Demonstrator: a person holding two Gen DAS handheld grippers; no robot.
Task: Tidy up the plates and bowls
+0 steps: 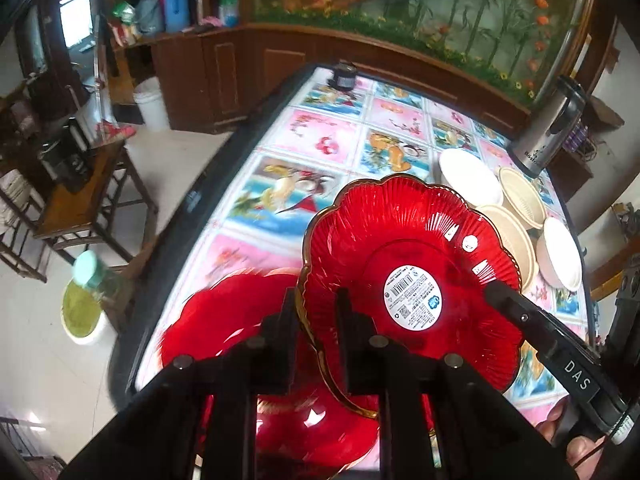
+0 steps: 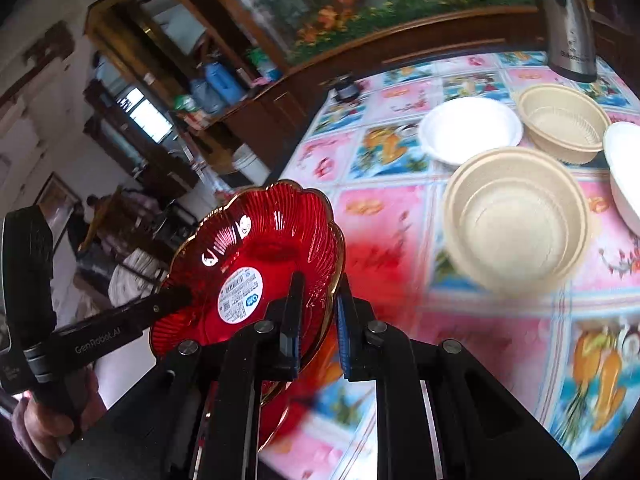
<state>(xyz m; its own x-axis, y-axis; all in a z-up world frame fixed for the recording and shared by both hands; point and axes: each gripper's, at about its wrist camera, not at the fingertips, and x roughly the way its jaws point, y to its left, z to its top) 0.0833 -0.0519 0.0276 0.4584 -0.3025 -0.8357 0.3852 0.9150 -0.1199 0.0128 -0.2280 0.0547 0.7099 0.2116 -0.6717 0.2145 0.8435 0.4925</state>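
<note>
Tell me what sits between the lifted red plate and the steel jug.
Beyond the red plate, a white bowl and a beige bowl; the right wrist view shows it.

Right gripper [image 2: 318, 312] clamping tilted red glass plate [image 2: 256, 256] by its rim. Left gripper [image 2: 176, 298] touching opposite edge. Beige bowls [image 2: 516, 216] nearby on floral tablecloth [image 2: 400, 208].

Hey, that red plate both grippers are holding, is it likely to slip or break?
The red plate looks glossy and ribbed like glass, so probably slippery and fragile. The left gripper and right gripper pinch only its thin rim, so it may pivot.
</note>
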